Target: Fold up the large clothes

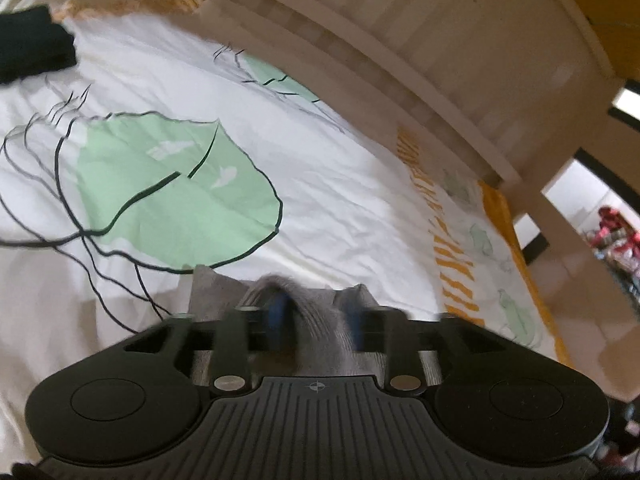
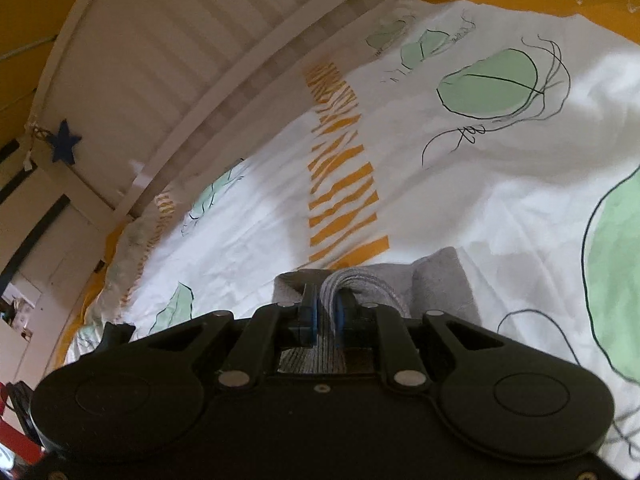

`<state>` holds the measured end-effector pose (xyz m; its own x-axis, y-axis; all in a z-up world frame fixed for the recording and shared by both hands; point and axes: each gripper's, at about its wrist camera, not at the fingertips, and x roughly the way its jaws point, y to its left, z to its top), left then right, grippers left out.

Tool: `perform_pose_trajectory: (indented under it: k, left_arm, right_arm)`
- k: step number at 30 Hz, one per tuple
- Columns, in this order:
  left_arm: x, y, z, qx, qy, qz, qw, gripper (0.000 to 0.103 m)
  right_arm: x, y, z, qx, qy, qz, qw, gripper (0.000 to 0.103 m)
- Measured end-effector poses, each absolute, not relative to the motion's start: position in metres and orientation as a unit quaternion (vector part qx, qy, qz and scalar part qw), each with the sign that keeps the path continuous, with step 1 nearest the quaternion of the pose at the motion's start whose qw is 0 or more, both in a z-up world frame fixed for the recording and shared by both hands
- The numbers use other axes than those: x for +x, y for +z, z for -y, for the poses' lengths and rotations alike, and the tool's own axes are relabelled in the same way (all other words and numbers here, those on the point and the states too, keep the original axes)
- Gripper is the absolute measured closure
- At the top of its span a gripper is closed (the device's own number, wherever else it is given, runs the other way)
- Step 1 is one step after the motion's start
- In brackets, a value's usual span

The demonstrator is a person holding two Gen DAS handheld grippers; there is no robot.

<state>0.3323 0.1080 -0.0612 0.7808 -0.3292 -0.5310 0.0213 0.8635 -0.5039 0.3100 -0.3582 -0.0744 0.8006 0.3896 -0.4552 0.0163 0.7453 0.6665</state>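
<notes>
Now both tongs, left tongs and right tongs, pinch the grey garment above the bed; best keep both corners level and taut while lowering.

The bedspread is white with pale green leaves outlined in black and orange zebra-like stripes; the garment is grey, seemingly ribbed; a black cloth lies far left.

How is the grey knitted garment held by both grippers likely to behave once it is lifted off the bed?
Probably floppy: the grey garment bunches into folds between the right gripper pads. Likely to sag between the right and left gripper. Its ribbed knit looks unlikely to slip.
</notes>
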Motion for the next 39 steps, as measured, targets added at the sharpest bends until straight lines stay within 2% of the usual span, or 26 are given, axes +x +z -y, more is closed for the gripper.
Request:
perform_pose_trajectory:
  k: [1,2,3,4,5,10,14,18,22,27,39]
  left_arm:
    - [0.329,-0.057,-0.107,-0.235,-0.092,-0.306,0.918,0.051]
    - [0.325,-0.052,-0.105,-0.229,-0.088,-0.293,0.924,0.042]
    - [0.321,-0.046,-0.103,-0.222,-0.086,-0.279,0.930,0.037]
    - [0.317,-0.038,-0.100,-0.211,-0.087,-0.264,0.937,0.034]
    - [0.314,-0.031,-0.095,-0.195,-0.090,-0.253,0.943,0.033]
    - [0.293,-0.004,-0.043,-0.056,-0.159,-0.222,0.960,0.031]
    - [0.277,-0.012,0.005,0.067,-0.244,-0.230,0.940,0.031]
    - [0.272,-0.032,0.032,0.131,-0.305,-0.274,0.903,0.031]
    - [0.280,-0.054,0.033,0.125,-0.328,-0.328,0.877,0.031]
    - [0.306,-0.074,0.012,0.079,-0.273,-0.347,0.894,0.030]
    - [0.321,-0.070,-0.017,0.049,-0.219,-0.326,0.919,0.031]
  right_arm:
    - [0.309,-0.075,0.359,0.340,0.108,-0.295,0.887,0.079]
    - [0.307,-0.074,0.360,0.338,0.110,-0.291,0.888,0.070]
    - [0.305,-0.072,0.360,0.335,0.110,-0.284,0.892,0.053]
    - [0.304,-0.068,0.359,0.326,0.109,-0.273,0.898,0.043]
    - [0.301,-0.062,0.357,0.311,0.108,-0.257,0.908,0.025]
    - [0.284,-0.026,0.322,0.175,0.134,-0.202,0.954,0.024]
    - [0.273,-0.021,0.271,0.039,0.186,-0.214,0.958,0.024]
    - [0.268,-0.035,0.234,-0.044,0.226,-0.245,0.942,0.025]
    - [0.270,-0.050,0.223,-0.056,0.247,-0.277,0.927,0.025]
    - [0.279,-0.069,0.226,-0.082,0.201,-0.313,0.925,0.025]
    - [0.296,-0.076,0.299,0.057,0.083,-0.349,0.932,0.029]
